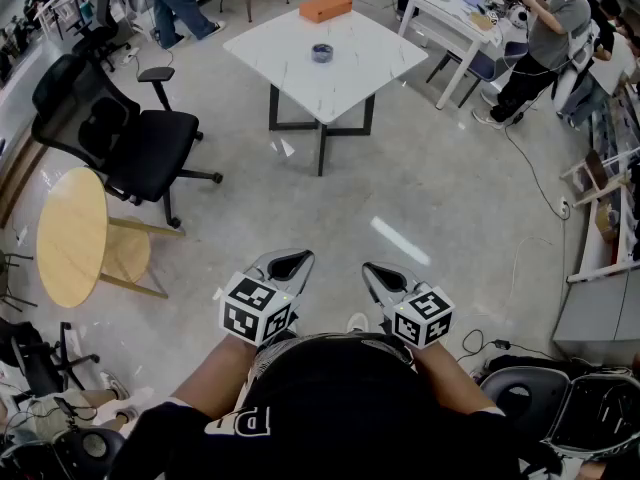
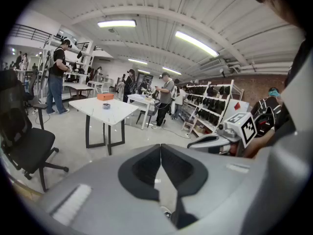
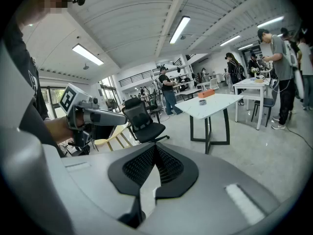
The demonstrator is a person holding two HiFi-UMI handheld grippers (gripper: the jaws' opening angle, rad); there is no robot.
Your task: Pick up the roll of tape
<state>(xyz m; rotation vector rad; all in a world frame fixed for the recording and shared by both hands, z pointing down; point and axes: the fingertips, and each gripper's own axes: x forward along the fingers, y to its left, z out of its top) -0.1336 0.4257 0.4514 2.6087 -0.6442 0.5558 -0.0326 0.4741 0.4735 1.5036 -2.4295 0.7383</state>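
A small dark roll of tape (image 1: 322,52) lies on a white square table (image 1: 300,78) far ahead of me; it also shows as a tiny ring in the left gripper view (image 2: 106,105) and the right gripper view (image 3: 202,102). Both grippers are held close to my body, several steps away from the table. My left gripper (image 1: 292,262) is shut with nothing in it, its jaws meeting at the tips (image 2: 160,146). My right gripper (image 1: 377,269) is likewise shut and empty (image 3: 155,147).
An orange box (image 1: 325,7) sits at the table's far side. A black office chair (image 1: 125,133) and a round wooden table (image 1: 70,236) stand to my left. Other people work at white desks (image 1: 455,13) at the back right. Cables and bags lie by my feet.
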